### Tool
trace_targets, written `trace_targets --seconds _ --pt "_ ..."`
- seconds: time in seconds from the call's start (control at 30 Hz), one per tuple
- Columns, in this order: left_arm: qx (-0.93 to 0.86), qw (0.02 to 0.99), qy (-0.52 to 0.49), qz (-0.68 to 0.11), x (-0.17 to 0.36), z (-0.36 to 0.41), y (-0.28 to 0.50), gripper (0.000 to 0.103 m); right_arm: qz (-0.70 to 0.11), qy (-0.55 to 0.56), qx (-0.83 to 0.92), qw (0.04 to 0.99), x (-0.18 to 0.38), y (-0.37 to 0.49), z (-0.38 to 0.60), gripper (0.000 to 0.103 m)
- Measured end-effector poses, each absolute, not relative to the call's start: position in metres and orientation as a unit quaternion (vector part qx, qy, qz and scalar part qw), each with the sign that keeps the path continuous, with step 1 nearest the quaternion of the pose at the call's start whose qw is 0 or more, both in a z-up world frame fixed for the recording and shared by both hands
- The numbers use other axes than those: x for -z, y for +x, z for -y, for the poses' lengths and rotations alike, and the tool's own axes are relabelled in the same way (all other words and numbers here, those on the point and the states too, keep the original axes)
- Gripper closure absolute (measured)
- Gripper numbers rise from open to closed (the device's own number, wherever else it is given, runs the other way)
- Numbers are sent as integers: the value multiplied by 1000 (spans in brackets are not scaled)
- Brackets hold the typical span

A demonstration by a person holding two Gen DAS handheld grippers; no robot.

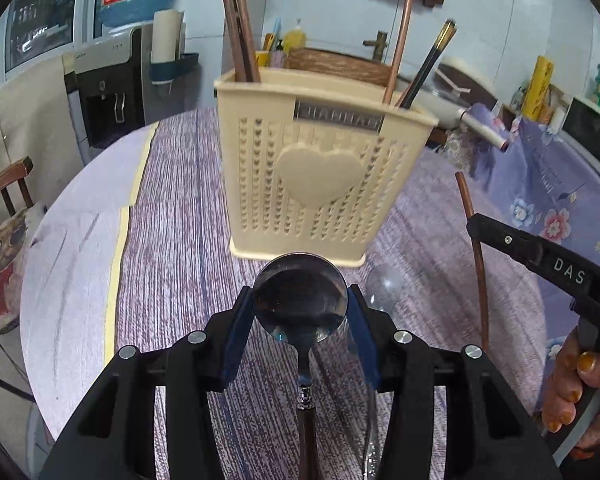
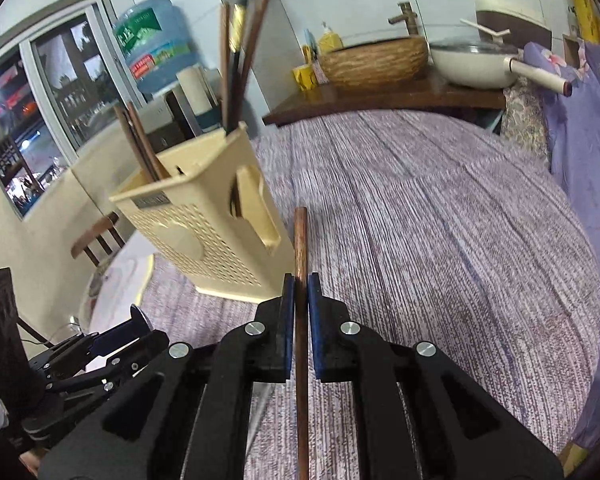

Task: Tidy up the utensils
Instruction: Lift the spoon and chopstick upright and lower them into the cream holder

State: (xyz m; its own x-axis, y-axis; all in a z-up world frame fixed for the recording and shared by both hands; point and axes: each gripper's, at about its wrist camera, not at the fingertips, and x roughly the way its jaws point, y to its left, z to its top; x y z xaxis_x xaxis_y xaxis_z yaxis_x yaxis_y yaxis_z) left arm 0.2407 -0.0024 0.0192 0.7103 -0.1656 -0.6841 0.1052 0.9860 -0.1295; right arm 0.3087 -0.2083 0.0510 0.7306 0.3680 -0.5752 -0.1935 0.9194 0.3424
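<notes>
Utensil holder (image 1: 320, 168), cream and perforated, is seen upright on the table (image 1: 180, 240), just ahead of both grippers, chopsticks already standing inside. A metal spoon (image 1: 300, 300) is clamped by the left gripper (image 1: 300, 312), bowl forward. A wooden chopstick (image 2: 301, 248) is pinched in the right gripper (image 2: 299, 280), its long axis pointing forward beside the holder.

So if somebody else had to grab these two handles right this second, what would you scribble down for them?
Left gripper: shut on the metal spoon with the dark handle, bowl pointing at the holder.
Right gripper: shut on a brown wooden chopstick, held above the table.
The cream perforated plastic holder with a heart stands on the purple woven tablecloth, with several chopsticks already upright inside.
A clear plastic spoon lies on the cloth.
Left to do: drop in the metal spoon and the chopstick, then the clear spoon.
</notes>
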Motion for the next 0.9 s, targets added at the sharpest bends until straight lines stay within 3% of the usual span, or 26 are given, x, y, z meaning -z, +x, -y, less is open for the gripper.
trace_targets --seconds 0.27,0.9 --pt "87 936 -38 -339 -48 -4 231 56 -286 126 -180 933 -92 278 216 95" --pt "95 942 -42 -319 -72 -18 223 56 -255 109 -227 933 -129 256 213 95"
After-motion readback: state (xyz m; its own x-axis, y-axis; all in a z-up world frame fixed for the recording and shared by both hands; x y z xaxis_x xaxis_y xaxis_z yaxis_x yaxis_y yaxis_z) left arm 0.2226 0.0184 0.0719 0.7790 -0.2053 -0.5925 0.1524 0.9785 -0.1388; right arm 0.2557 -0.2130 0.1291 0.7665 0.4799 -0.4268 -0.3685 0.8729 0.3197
